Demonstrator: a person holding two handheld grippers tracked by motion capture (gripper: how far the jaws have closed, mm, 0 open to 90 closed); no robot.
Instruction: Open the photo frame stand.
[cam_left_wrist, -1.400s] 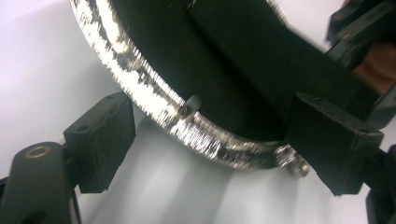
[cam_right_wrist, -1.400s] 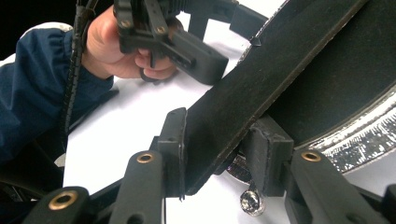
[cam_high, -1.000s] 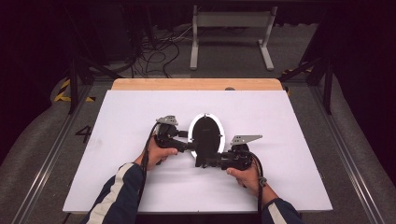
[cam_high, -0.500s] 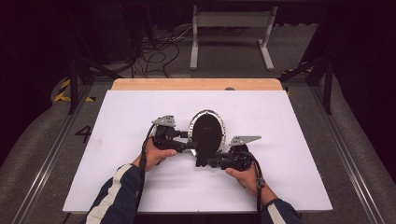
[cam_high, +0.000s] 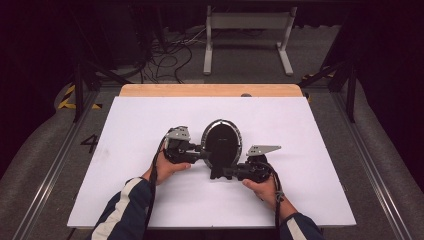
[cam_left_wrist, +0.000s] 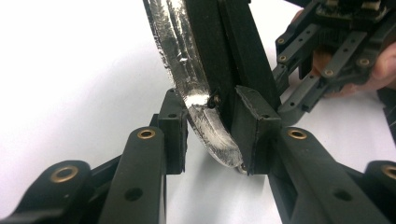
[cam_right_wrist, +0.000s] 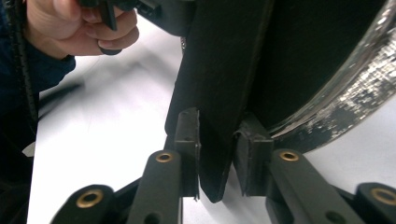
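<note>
An oval frame with a black back and a silver rim stands on the white tabletop between my two grippers. My left gripper is shut on its left edge; in the left gripper view the gripper clamps the silver rim and the black back. My right gripper is at the frame's lower front. In the right gripper view the gripper pinches the black stand flap, with the frame's rim to the right.
A wooden strip runs along the table's far edge. Beyond it are floor cables and a metal stand. Rails flank the table. My other gripper shows in the left gripper view, and the left hand in the right one.
The oval frame has turned: a second ago its pale face showed from above, now its black back does. Both grippers kept their hold and shifted slightly.
</note>
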